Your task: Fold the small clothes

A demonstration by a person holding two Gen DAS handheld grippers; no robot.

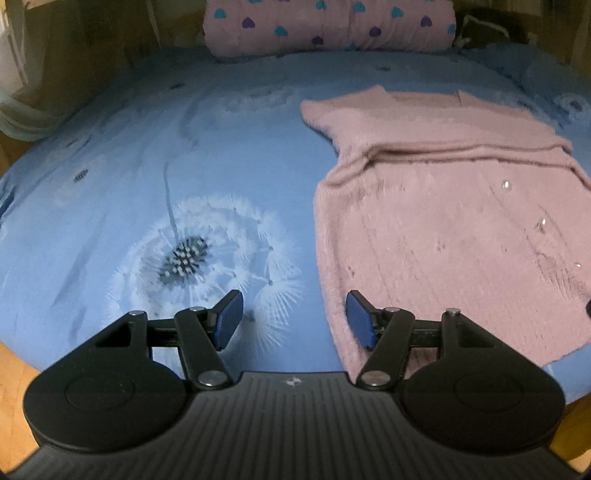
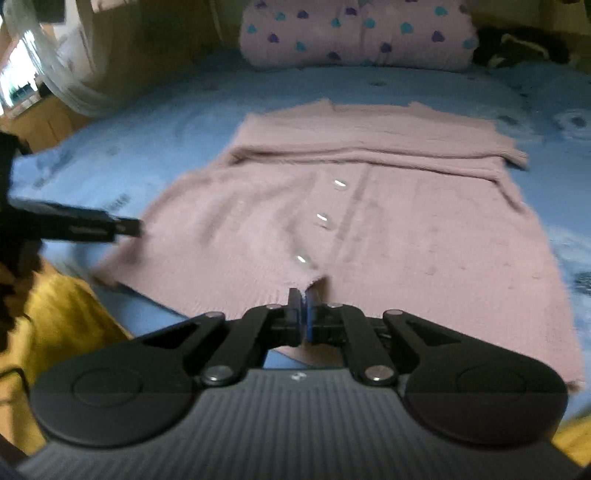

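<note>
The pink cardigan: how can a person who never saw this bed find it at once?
On the blue dandelion-print bedsheet, below the heart-patterned pink roll, lies the pink cardigan, spread flat. Only it is plain fuzzy knit with clear buttons.

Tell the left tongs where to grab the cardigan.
Grip the near left hem corner of the cardigan, coming in from its left side. That edge lies flat and free on the bed, right by the open left tongs; the right tongs pinch the hem's middle.

Left gripper: jaws spread wide, blue pads facing, held level.
Right gripper: pads pressed together, pointing forward.
</note>
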